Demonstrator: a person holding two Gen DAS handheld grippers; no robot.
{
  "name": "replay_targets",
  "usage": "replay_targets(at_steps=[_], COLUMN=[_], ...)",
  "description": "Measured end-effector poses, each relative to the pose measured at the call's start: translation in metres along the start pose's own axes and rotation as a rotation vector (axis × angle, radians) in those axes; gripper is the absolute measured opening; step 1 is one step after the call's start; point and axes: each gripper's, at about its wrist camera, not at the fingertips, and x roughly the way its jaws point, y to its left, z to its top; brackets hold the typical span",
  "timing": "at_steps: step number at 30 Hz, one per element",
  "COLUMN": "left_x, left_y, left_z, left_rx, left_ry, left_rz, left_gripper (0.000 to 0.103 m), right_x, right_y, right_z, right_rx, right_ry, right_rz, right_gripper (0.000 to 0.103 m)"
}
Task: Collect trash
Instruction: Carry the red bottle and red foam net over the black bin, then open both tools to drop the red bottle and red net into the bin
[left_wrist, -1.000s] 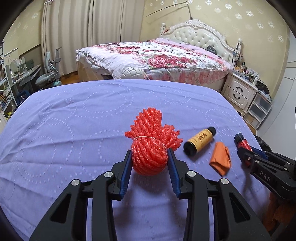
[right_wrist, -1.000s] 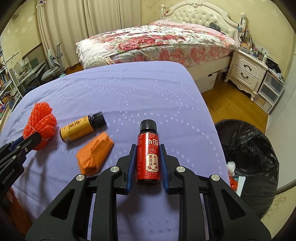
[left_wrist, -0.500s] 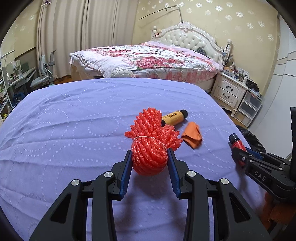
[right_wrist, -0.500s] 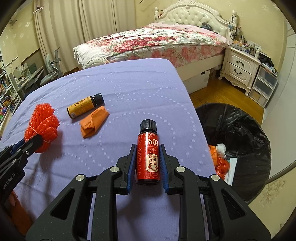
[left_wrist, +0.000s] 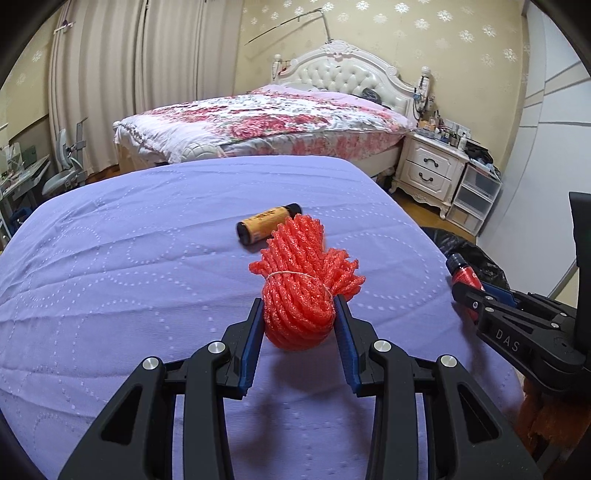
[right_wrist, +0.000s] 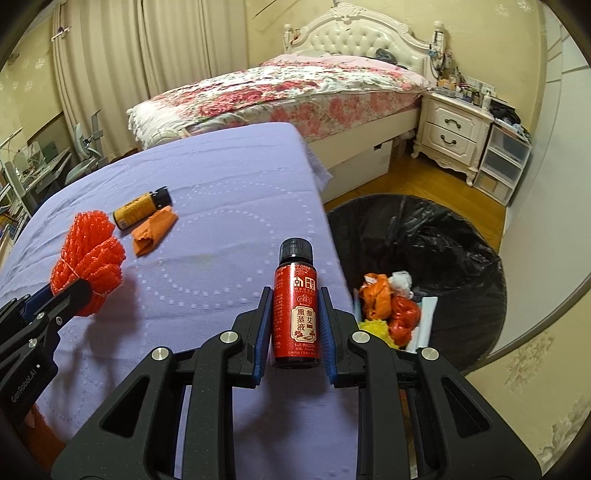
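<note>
My left gripper (left_wrist: 299, 312) is shut on a bundle of orange-red foam netting (left_wrist: 303, 288), held just above the purple bedspread (left_wrist: 129, 258); that bundle (right_wrist: 88, 258) also shows at the left of the right wrist view. My right gripper (right_wrist: 295, 306) is shut on a small red-labelled bottle (right_wrist: 295, 314) with a black cap, near the bed's right edge. The same bottle (left_wrist: 463, 273) shows at the right of the left wrist view. A yellow-labelled bottle (right_wrist: 142, 208) and a crumpled orange wrapper (right_wrist: 153, 230) lie on the bedspread.
A bin lined with a black bag (right_wrist: 461, 258) stands on the wooden floor right of the bed, with several pieces of trash inside. Beyond are a floral-quilted bed (right_wrist: 295, 88), a white nightstand (right_wrist: 450, 129) and plastic drawers (right_wrist: 506, 162).
Both grippers have carried their loads to the right across the bed. The bin has come further into the right wrist view, and the yellow bottle and wrapper have dropped back to the left.
</note>
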Motion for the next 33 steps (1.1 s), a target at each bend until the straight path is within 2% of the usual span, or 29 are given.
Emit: replay_targets(at_steps=[16, 33], left_x=[0.014, 0.049], left_y=[-0.080, -0.134], left_z=[0.019, 0.046], left_rx=[0.117, 0.148], left_ry=[-0.026, -0.035], left_rz=[-0.099, -0.072], left_gripper=[0.038, 0.038], right_x=[-0.015, -0.007], right_y=[-0.064, -0.106], right_z=[0.004, 0.022], right_rx=[0.091, 0.136], right_ry=[-0.051, -0.076], right_rz=[-0.109, -0.174], right_gripper=[0.023, 0.023])
